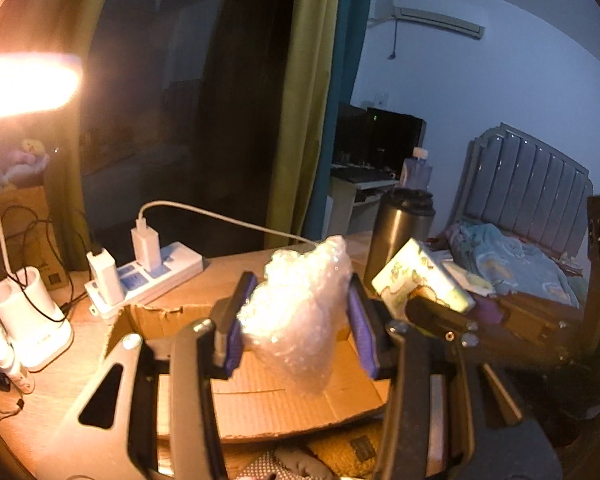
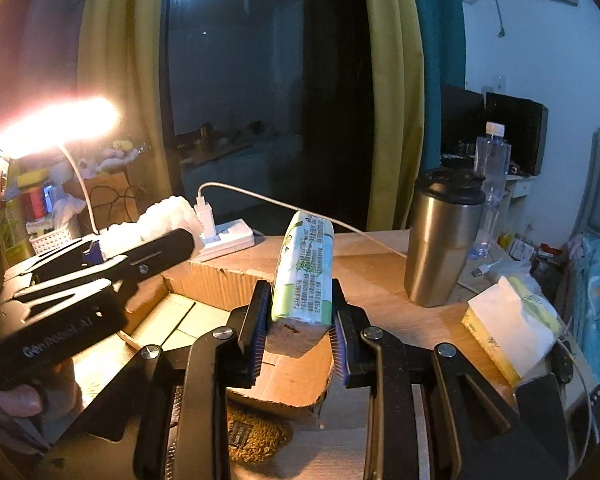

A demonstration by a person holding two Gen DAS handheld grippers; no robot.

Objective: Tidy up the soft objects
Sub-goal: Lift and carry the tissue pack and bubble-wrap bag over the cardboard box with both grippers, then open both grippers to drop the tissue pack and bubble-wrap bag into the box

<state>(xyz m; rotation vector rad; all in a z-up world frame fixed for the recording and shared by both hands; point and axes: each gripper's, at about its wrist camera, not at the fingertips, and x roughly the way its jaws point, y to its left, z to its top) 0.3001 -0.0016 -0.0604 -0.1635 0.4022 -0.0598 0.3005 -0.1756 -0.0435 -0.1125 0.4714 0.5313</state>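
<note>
Closest to me, the left tongs [image 1: 296, 316] pinch a wad of bubble wrap [image 1: 300, 304] above the open cardboard box [image 1: 260, 396], while the right tongs [image 2: 300, 328] squeeze a green tissue pack [image 2: 304, 272] over the same box. Farther back on the tabletop [image 2: 432, 320] stand a steel tumbler [image 2: 440, 240] and a power strip [image 1: 148, 280].

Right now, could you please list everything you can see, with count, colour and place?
bubble wrap: 1, clear white, held above the box
tissue pack: 1, green and white, held above the box
cardboard box: 1, brown, open on the desk
steel tumbler: 1, silver with black lid, desk right
open tissue pack: 1, yellow and white, desk right
power strip: 1, white, behind box
water bottle: 1, clear, behind tumbler
left gripper: black, shut on bubble wrap
right gripper: black, shut on tissue pack
</note>
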